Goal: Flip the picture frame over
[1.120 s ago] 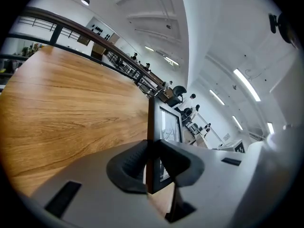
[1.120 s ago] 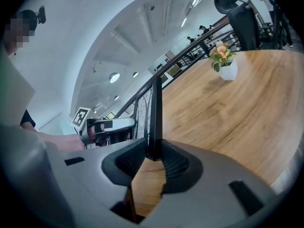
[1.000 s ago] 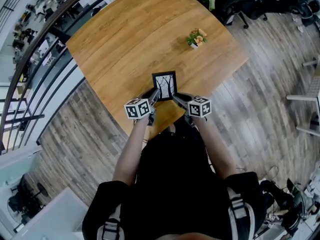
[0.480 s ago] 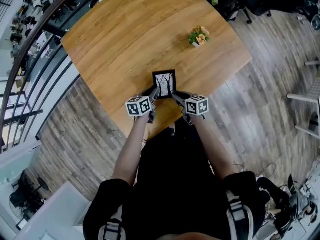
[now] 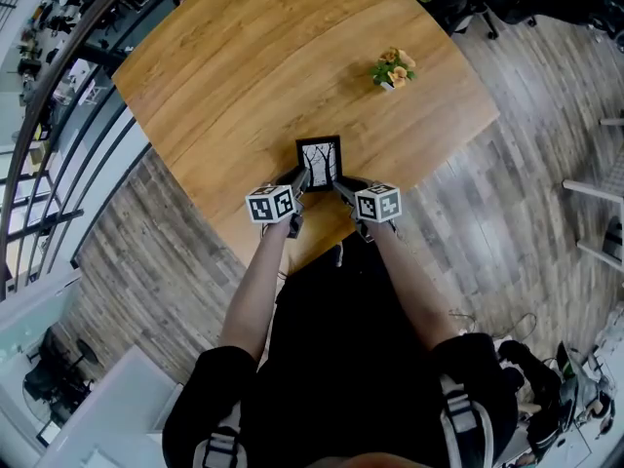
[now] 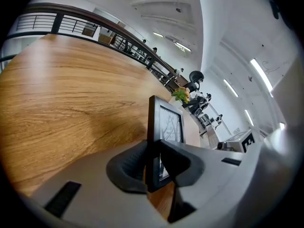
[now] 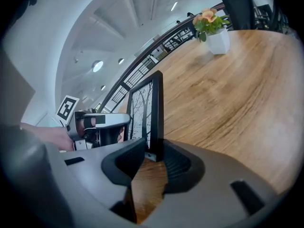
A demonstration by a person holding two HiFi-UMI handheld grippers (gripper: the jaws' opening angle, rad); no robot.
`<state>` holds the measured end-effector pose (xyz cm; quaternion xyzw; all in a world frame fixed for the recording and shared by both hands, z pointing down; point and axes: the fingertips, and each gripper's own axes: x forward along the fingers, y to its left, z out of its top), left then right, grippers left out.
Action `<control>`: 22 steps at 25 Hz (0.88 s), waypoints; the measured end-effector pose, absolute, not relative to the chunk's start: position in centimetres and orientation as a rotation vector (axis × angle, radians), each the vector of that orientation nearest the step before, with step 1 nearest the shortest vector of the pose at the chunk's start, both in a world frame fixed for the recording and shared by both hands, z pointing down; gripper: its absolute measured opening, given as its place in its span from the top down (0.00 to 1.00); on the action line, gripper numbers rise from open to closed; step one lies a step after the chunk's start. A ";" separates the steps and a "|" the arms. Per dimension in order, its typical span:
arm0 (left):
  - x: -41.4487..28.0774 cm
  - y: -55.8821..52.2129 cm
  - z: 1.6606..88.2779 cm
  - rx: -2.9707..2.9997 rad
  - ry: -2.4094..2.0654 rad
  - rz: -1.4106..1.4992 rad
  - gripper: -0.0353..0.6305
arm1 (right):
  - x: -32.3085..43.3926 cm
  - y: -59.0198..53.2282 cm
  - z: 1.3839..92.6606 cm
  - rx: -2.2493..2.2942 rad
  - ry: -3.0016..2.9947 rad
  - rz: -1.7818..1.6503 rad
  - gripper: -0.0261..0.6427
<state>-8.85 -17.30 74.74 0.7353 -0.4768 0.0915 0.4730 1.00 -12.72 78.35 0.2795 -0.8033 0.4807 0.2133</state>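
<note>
A black picture frame (image 5: 320, 162) with a bare-tree print is held over the near part of the wooden table (image 5: 244, 76), its print side toward the head camera. My left gripper (image 5: 302, 178) is shut on the frame's left edge, and my right gripper (image 5: 338, 183) is shut on its right edge. In the left gripper view the frame (image 6: 166, 122) stands on edge between the pads of the left gripper (image 6: 154, 167). In the right gripper view the frame (image 7: 147, 113) sits clamped in the right gripper (image 7: 152, 158). Whether its lower edge touches the table I cannot tell.
A small potted plant (image 5: 392, 68) in a white pot stands farther back on the right of the table, and it also shows as the plant (image 7: 211, 30) in the right gripper view. The table's near corner lies just below the grippers. Wood floor, railings and office chairs surround the table.
Both grippers, with the frame held between them, have sunk toward the tabletop and tipped a little further down. The grips have not changed.
</note>
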 end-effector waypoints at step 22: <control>-9.2 -18.3 77.9 1.747 -1.190 0.299 0.79 | 1.1 -14.3 80.0 0.794 -2.150 1.002 0.75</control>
